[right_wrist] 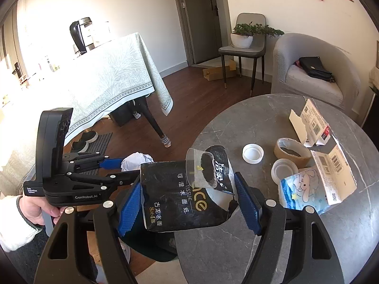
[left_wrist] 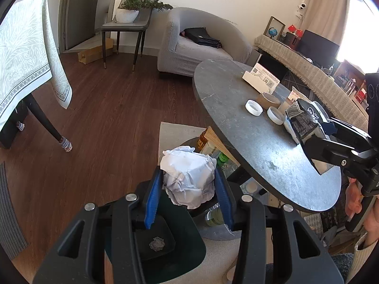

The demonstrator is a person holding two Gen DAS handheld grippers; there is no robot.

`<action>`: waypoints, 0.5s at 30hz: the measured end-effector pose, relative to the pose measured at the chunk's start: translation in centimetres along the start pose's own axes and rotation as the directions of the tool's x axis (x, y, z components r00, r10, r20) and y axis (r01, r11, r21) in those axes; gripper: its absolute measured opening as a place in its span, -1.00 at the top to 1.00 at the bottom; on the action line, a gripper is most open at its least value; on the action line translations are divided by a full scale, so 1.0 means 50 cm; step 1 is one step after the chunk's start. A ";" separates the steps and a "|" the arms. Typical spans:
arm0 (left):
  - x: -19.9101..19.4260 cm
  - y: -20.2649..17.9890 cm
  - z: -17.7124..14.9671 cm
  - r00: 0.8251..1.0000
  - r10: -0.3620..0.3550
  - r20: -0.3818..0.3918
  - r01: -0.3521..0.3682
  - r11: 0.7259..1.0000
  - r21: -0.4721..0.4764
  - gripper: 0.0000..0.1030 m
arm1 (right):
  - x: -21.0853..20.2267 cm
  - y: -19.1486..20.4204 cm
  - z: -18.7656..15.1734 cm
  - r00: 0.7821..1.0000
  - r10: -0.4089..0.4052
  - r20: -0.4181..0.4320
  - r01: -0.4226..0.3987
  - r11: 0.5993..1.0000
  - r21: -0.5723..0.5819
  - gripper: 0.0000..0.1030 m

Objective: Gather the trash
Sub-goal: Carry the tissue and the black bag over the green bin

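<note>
Blue-padded left gripper (left_wrist: 188,187) is clamped on a crumpled white paper ball (left_wrist: 188,177) above the dark green bin (left_wrist: 189,248); right gripper (right_wrist: 187,201) is clamped on a black tissue wrapper (right_wrist: 180,194). Each should be centred over the bin before release.

Left claw (left_wrist: 188,184) off the worktop (left_wrist: 260,146) edge, over the bin (left_wrist: 189,255) on the floor, paper ball (left_wrist: 189,177) between its pads. Right claw (right_wrist: 189,203) at the worktop's near edge, tissue pack (right_wrist: 184,194) between its pads, overhanging that edge. On the worktop: two lids (right_wrist: 253,153) (right_wrist: 284,170) mid-surface, tape roll (right_wrist: 292,152) just behind them, torn carton (right_wrist: 310,123) toward the far edge, another carton (right_wrist: 334,172) at the right edge, small wrapper (right_wrist: 300,189) touching it, near side. Lower shelf (left_wrist: 213,146) under the worktop holds bottles (left_wrist: 222,158).
</note>
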State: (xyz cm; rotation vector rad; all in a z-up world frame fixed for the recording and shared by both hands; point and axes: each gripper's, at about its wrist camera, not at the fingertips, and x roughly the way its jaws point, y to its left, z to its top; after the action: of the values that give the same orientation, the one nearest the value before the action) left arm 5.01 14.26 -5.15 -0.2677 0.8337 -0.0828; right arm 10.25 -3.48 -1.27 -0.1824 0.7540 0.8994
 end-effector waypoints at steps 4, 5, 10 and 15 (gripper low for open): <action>-0.003 0.029 -0.008 1.000 0.005 -0.009 -0.005 1.000 -0.021 0.10 | 0.017 0.023 0.012 1.000 0.022 -0.004 -0.022 1.000 -0.012 -0.44; -0.003 0.035 -0.009 1.000 0.008 -0.012 -0.008 1.000 -0.024 0.10 | 0.021 0.028 0.014 1.000 0.026 -0.005 -0.026 1.000 -0.016 -0.44; -0.008 0.067 -0.020 0.999 0.024 -0.024 -0.025 0.999 -0.038 0.10 | 0.041 0.055 0.025 0.998 0.058 -0.010 -0.058 0.998 -0.024 -0.44; -0.002 0.099 -0.034 0.998 0.028 -0.050 -0.032 0.997 -0.066 0.10 | 0.064 0.081 0.034 0.997 0.078 -0.023 -0.079 0.996 -0.038 -0.44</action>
State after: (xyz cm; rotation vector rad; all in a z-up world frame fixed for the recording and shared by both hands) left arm 3.53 18.71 -7.47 -0.3170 0.8901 -0.0335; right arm 9.30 1.87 -1.50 -0.1981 0.7682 0.9887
